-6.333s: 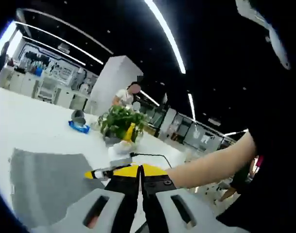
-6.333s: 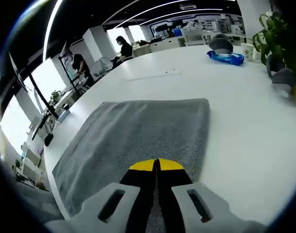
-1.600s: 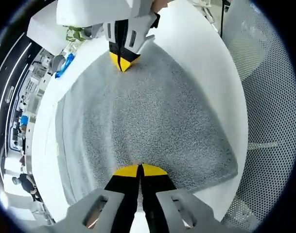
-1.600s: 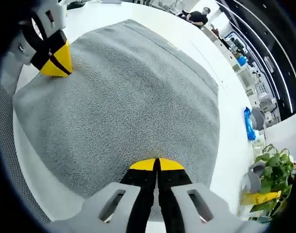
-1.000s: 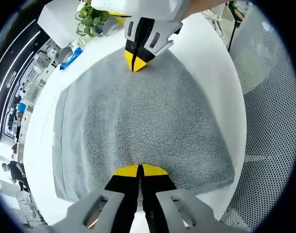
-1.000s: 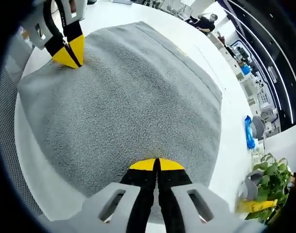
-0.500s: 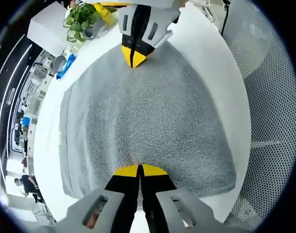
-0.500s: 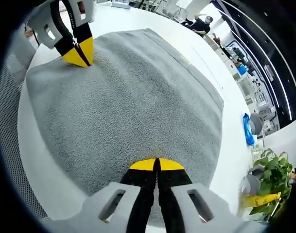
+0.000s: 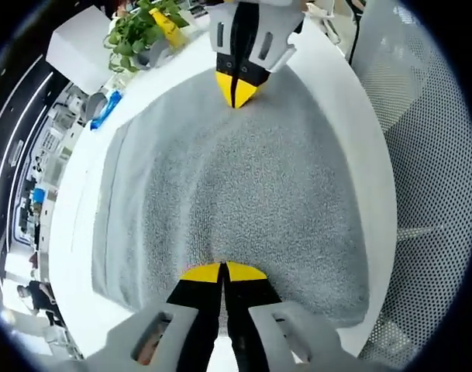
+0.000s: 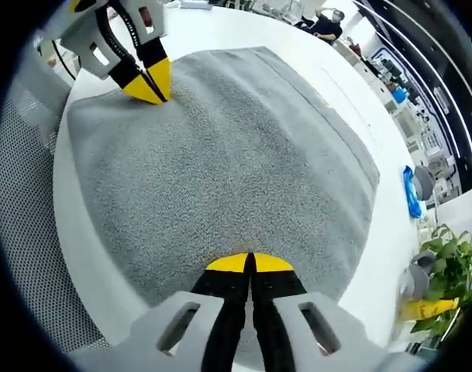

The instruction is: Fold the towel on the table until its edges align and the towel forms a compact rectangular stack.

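Observation:
A grey towel (image 9: 228,178) lies spread flat on the white table (image 9: 340,101), one long side close to the table's edge. My left gripper (image 9: 222,272) is shut, its yellow tips pinching the cloth at the middle of the nearest short end. At the opposite short end my right gripper (image 9: 237,87) comes in from the top, also shut on the cloth. In the right gripper view the towel (image 10: 236,163) runs away from my right gripper (image 10: 251,263), and the left gripper (image 10: 152,89) stands at the far end, upper left.
A potted plant (image 9: 139,27), a yellow object (image 9: 164,19) and a blue packet (image 9: 105,108) sit beyond the towel on the table. A grey mesh chair (image 9: 429,155) stands just off the table's edge. Desks and a person (image 10: 325,19) are far behind.
Both grippers stay shut at the towel's two ends. The views have shifted a little; in the left gripper view the right gripper now sits slightly lower and further right. The towel still lies flat.

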`<state>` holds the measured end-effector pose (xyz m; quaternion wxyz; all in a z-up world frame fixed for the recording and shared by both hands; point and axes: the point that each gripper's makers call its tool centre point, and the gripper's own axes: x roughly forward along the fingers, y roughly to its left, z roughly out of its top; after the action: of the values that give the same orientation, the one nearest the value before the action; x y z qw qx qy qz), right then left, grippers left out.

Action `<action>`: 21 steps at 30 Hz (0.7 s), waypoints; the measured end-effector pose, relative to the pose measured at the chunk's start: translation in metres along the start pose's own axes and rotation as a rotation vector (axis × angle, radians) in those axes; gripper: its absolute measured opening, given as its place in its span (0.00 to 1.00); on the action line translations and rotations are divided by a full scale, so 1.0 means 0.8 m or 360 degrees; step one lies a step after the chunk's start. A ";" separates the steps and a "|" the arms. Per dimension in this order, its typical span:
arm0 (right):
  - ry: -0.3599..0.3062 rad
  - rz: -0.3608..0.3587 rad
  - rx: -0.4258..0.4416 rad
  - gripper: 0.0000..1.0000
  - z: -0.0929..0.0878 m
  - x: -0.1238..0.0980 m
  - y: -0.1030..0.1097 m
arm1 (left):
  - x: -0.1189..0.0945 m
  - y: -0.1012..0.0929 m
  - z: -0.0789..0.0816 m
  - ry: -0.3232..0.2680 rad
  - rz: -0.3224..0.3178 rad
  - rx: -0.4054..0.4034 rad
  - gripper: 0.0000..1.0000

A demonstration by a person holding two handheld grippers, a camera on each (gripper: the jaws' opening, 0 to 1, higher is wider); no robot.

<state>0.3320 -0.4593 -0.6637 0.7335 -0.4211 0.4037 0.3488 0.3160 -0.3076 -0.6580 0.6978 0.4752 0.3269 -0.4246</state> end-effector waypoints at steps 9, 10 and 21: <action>-0.0079 -0.0078 0.0015 0.00 -0.003 -0.004 0.004 | -0.002 0.002 0.000 -0.0088 -0.0028 -0.0096 0.01; -0.0091 -0.0081 0.0026 0.00 -0.004 -0.004 0.005 | -0.001 0.001 -0.001 -0.0121 -0.0041 -0.0191 0.01; -0.0191 -0.0103 0.0197 0.00 -0.004 -0.014 0.024 | 0.000 0.006 -0.007 -0.0071 -0.0001 -0.0121 0.01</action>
<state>0.3096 -0.4561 -0.6611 0.7919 -0.3661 0.3661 0.3238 0.3204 -0.3014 -0.6578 0.7224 0.4387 0.3271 -0.4226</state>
